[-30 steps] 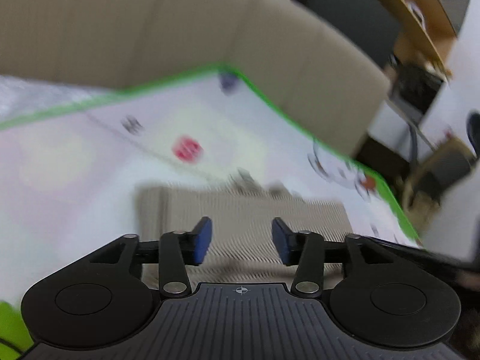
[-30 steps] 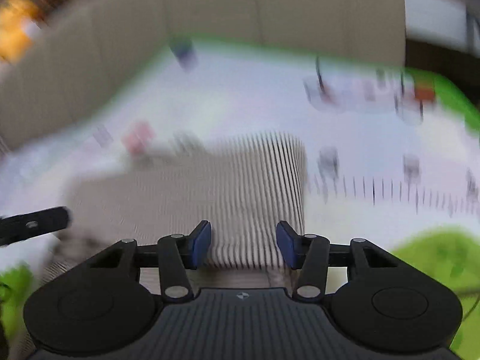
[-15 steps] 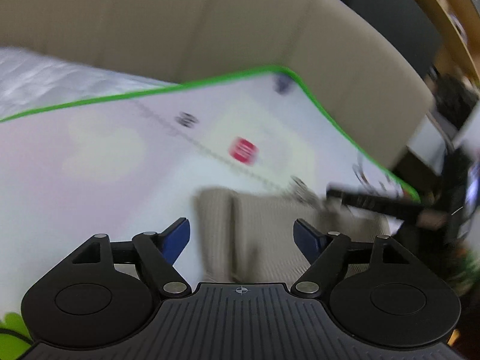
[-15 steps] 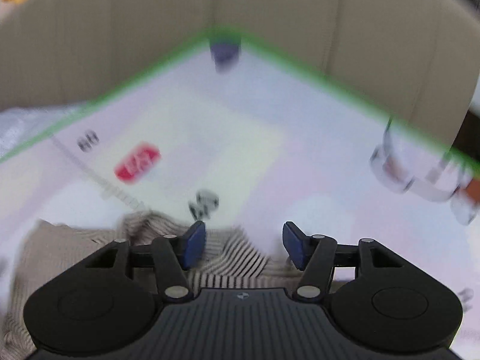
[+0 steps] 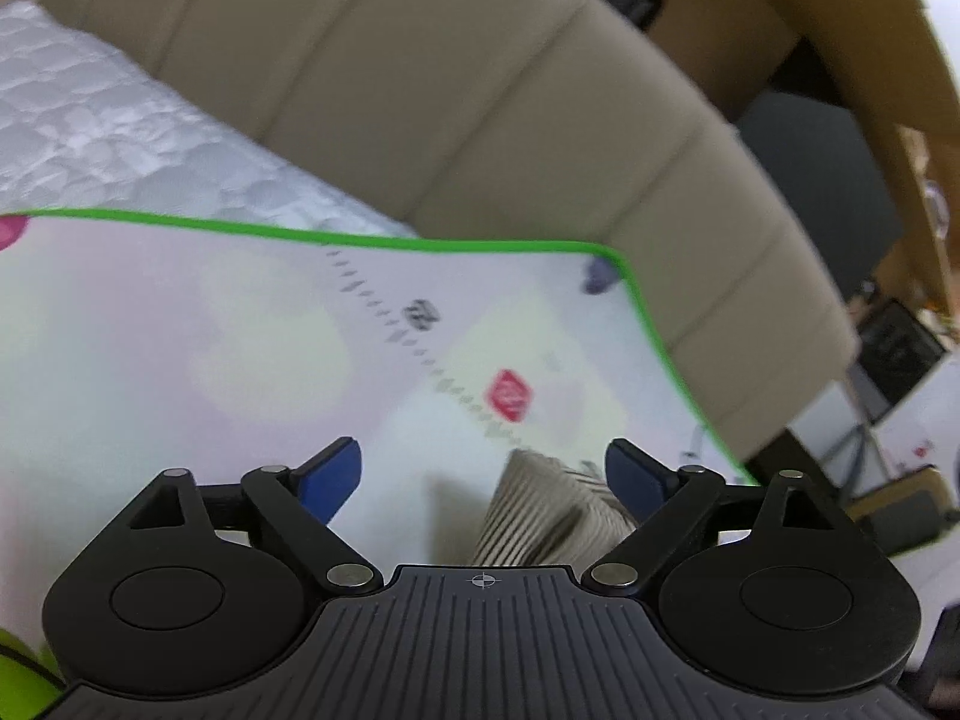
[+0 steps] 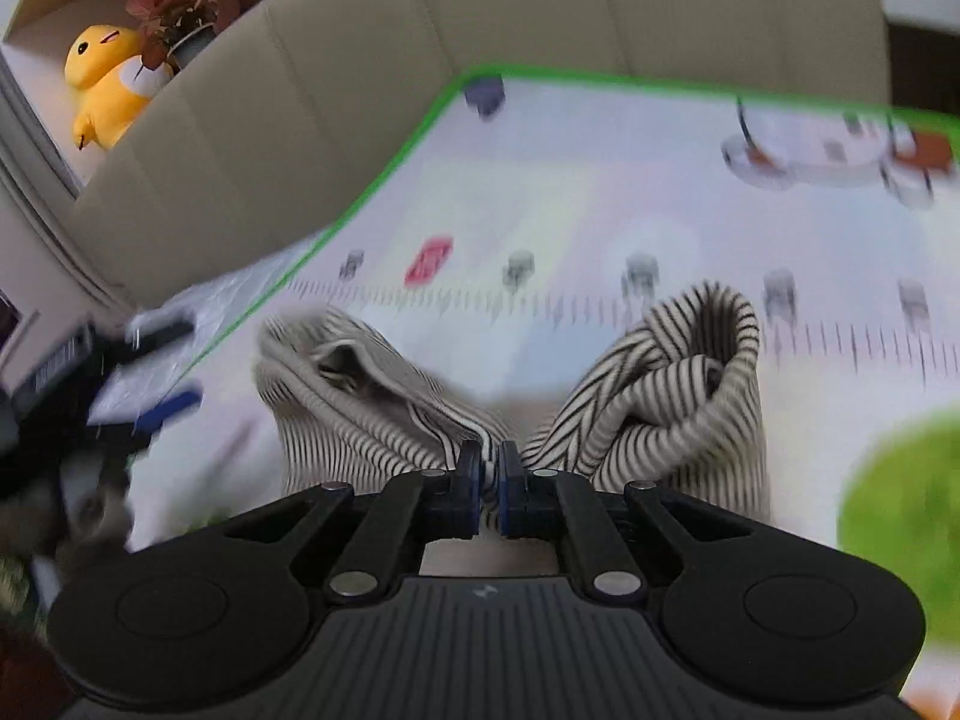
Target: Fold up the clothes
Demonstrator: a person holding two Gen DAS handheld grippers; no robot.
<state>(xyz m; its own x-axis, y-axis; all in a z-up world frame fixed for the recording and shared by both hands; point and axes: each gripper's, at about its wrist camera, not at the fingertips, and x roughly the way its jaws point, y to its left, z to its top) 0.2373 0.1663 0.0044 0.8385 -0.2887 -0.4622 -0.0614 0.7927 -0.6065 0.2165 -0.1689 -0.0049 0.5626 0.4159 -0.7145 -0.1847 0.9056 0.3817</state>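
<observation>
Big change over the last second: right tool (image 6: pixel 491 480) just snapped closed on the striped garment (image 6: pixel 678 384), pinching a bunched fold dead centre, with cloth puffing up on both sides of the jaws. A second ago same tool sat half open above a flat, neatly folded rectangle on the play mat (image 6: pixel 600 192); now that rectangle looks scrunched and lifting off the mat. Left tool (image 5: pixel 480 480) went the other way, jaws just spread wide, nothing between the pads (image 5: pixel 330 477), only a slice of striped cloth lower right in its view and mat everywhere else. Seems like left let go and slid off sideways while right took over. Probably picking the folded piece up to move it aside, or shaking it out for a redo. Can't tell which yet. Beige sofa (image 6: pixel 360 60) behind the mat.
</observation>
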